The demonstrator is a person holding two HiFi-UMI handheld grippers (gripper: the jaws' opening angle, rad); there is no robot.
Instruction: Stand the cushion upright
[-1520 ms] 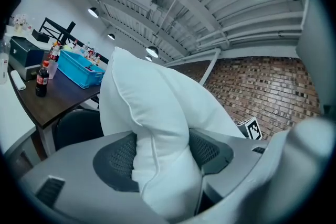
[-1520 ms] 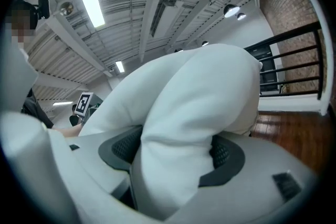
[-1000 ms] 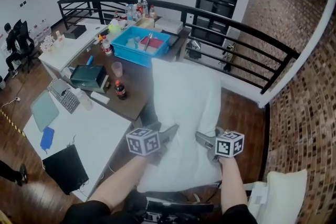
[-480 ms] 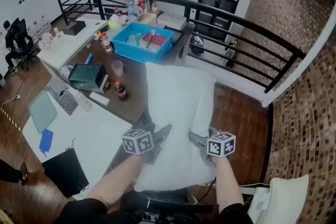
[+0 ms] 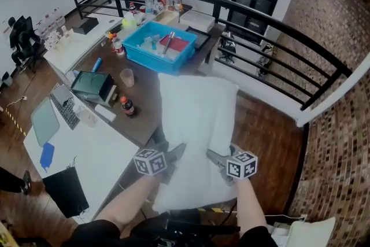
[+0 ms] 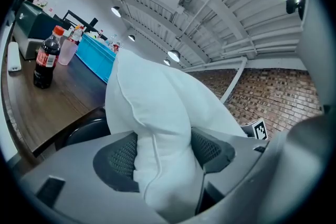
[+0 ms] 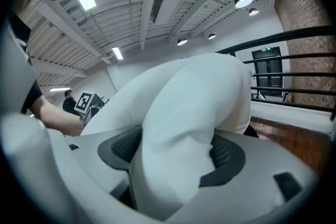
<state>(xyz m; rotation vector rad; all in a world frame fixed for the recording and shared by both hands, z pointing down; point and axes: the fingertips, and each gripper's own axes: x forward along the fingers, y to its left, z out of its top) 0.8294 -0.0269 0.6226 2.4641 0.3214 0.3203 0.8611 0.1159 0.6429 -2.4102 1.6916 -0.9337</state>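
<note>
Came down a little lower than a second before, with the same two pinches on the bottom edge. Looked a bit narrower from above than before, too. Squeezed the cushion (image 5: 196,118) on its left side with the left gripper (image 5: 175,154), pads tight on the cloth while opening a tiny bit. Squeezed its right side with the right gripper (image 5: 214,156), shut tight on the cloth. Held it up tall, rising straight ahead of both grippers and between them. Counted two grippers and one held cushion. Counted one spare pillow (image 5: 312,231) behind and right of the right gripper. Counted one blue bin (image 5: 151,64), one cup (image 5: 128,77) and one dark bottle (image 5: 126,107) ahead and left of the left gripper, on one brown table (image 5: 144,101).
</note>
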